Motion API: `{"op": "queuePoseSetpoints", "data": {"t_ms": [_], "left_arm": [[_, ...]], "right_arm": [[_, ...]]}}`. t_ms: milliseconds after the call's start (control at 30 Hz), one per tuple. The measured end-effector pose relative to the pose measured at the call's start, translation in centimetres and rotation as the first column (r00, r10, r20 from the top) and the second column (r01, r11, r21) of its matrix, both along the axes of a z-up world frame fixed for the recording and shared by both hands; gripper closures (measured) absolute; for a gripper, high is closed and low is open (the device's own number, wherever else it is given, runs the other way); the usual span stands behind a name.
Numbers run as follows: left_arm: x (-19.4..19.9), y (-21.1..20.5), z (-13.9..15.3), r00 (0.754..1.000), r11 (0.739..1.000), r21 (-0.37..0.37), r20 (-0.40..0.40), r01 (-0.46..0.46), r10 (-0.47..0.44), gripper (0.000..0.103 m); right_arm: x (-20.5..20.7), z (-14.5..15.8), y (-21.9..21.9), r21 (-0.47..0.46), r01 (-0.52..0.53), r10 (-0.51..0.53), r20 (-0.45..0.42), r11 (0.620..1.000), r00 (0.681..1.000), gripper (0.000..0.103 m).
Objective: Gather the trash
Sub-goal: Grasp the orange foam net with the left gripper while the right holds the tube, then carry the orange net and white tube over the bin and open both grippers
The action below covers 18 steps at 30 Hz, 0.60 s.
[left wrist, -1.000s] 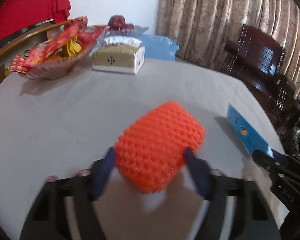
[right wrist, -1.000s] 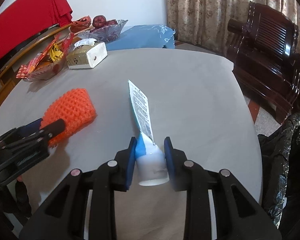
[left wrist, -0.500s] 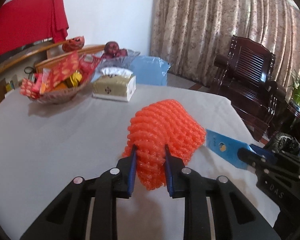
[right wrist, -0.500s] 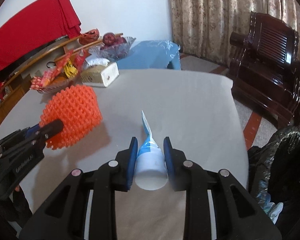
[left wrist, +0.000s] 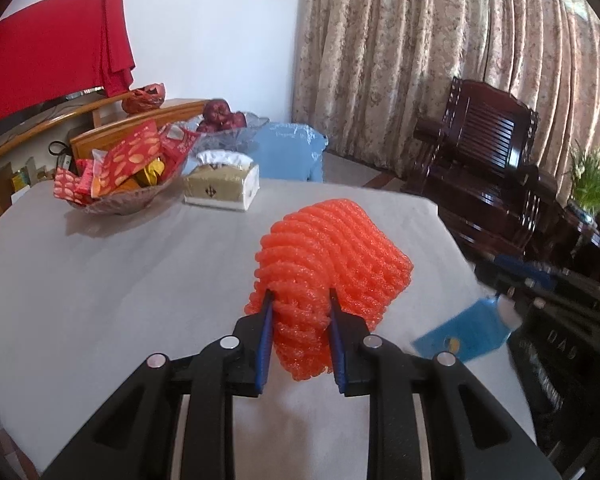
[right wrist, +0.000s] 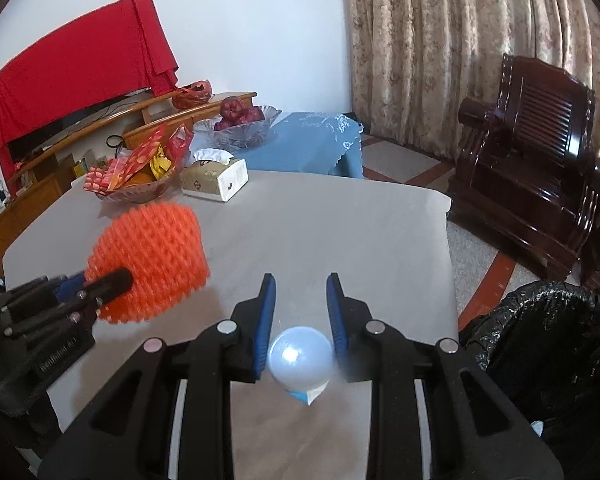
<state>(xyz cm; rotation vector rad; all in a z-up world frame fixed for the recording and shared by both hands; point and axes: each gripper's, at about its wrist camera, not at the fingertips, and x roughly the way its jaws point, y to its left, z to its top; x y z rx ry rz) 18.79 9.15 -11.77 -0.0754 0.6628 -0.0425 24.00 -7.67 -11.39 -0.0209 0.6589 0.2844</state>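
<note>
Trash is in both tools: my left gripper (left wrist: 300, 336) is clenched on the orange foam net (left wrist: 331, 264), pinched at its near end so the bulk hangs forward, clear above the table (left wrist: 120, 280); my right gripper (right wrist: 300, 320) grasps the white-capped blue tube (right wrist: 301, 358) at the cap, deep between the pads, the body pointing down; I judge both grips suit carrying to the black-lined bin (right wrist: 559, 340) beside the table's right edge. Only the right wrist view shows that bin, and the net's full outline; only the left wrist view shows the tube's flat blue body (left wrist: 465, 332) hanging below the other tool. Snack basket (left wrist: 112, 188) and tissue box (left wrist: 222, 188) sit far back, untouched.
</note>
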Motion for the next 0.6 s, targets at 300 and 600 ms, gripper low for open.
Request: {"op": "queuePoseSetpoints", "data": {"t_ms": [300,600], "left_arm": [[-0.6,0.6,-1.2,1.0,1.0,-0.006,-0.029,-0.012,0.012,0.078],[-0.1,1.1,-1.5,0.999,1.0,-0.015,-0.036,-0.024,0.023,0.078]], "right_arm": [[1.4,-2.2,0.7,0.022,-0.02,0.022,-0.063,1.0,0.998,0.076],[2.0,-3.1,0.6,0.074,-0.044,0.051,-0.094,0.996,0.994,0.083]]}}
